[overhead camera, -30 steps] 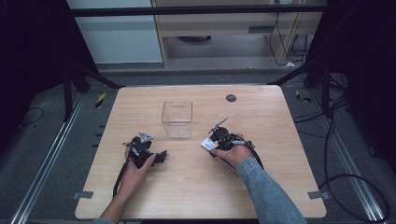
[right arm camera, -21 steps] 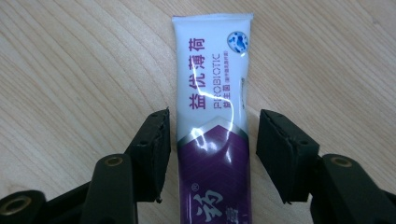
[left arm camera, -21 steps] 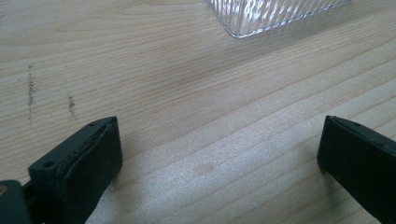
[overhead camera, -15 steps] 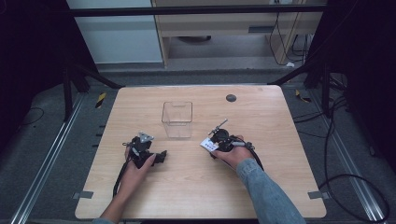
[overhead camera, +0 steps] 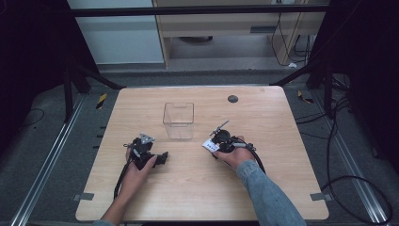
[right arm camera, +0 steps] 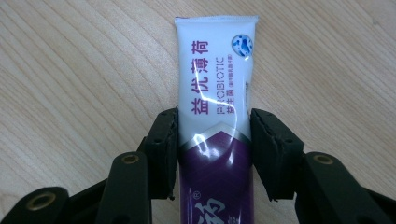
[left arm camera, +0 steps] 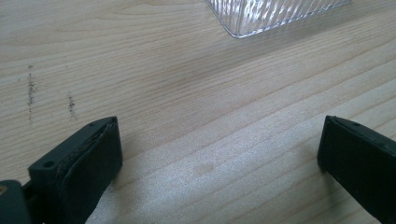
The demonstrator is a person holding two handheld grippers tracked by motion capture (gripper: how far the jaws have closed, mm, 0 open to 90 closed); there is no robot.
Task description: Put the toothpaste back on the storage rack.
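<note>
Wood-grain table (overhead camera: 197, 188) carries everything here, a pale rectangular top on dark framing, with a small dark round disc (overhead camera: 232, 99) near its far edge. On the left, the person's left hand (overhead camera: 136, 172) comes in from the near edge and holds the left gripper (overhead camera: 162, 157) low on the tabletop, a cable (overhead camera: 121, 176) trailing back along the forearm. In the left gripper view its two black jaws stand spread wide with bare wood between them, nothing held, and a few faint dark scuff marks (left arm camera: 31, 91) show on the grain off to the left. Beyond those jaws sits the corner of a clear plastic box (left arm camera: 271, 16) with a ribbed bottom; from the high view this clear plastic box (overhead camera: 179, 120) is open-topped, stands upright near the middle of the table, between the two grippers and a little farther from the person. To the right, the right hand (overhead camera: 235, 153), in a blue denim sleeve (overhead camera: 268, 197), holds the right gripper (overhead camera: 209, 146) near the box's right near corner. Its jaws press in on both sides of a white and purple tube (right arm camera: 215, 116) printed with "PROBIOTIC" and Chinese characters, pinching it around its middle. The tube lies flat on the wood, its crimped white end pointing away from the gripper; in the high view that tube (overhead camera: 208, 145) shows as a small white patch at the gripper's tip.
</note>
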